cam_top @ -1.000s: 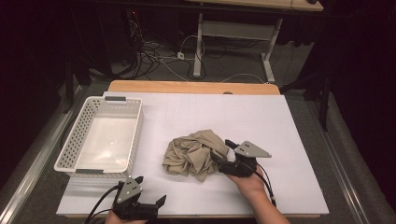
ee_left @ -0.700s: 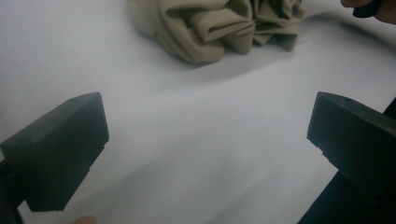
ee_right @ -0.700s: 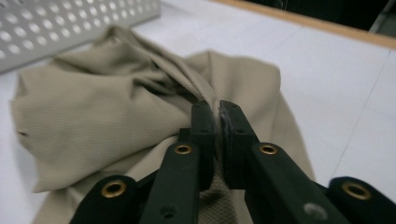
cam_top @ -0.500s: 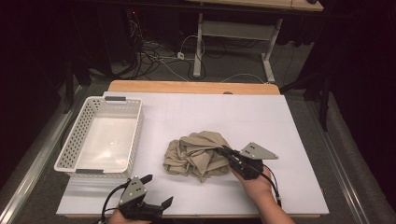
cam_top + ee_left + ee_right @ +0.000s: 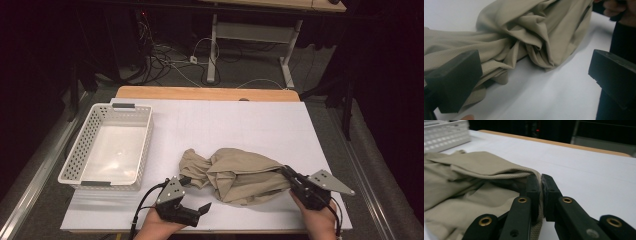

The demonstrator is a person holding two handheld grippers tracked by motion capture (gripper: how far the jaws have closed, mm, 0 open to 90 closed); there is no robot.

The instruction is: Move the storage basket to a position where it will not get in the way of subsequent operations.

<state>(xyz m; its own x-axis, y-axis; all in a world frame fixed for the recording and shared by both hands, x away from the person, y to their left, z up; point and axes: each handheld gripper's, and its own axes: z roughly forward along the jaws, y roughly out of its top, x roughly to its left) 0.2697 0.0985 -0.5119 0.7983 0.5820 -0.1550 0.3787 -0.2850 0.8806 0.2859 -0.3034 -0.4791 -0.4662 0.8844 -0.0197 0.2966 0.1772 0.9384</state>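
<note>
I take the crumpled beige fabric garment (image 5: 235, 175) as my landmark; it lies on the white sheet-covered table (image 5: 240, 125), toward my near edge. The white perforated plastic basket (image 5: 107, 147) stands well to its left. My left gripper (image 5: 195, 207) sits just before its left end, and my right gripper (image 5: 287, 172) meets its right edge, cloth between the jaws.

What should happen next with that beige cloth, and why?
Probably the left gripper should close on the cloth's near edge: its jaws stand open beside the folds, while the right gripper already pinches the other side, so both could spread it.
</note>
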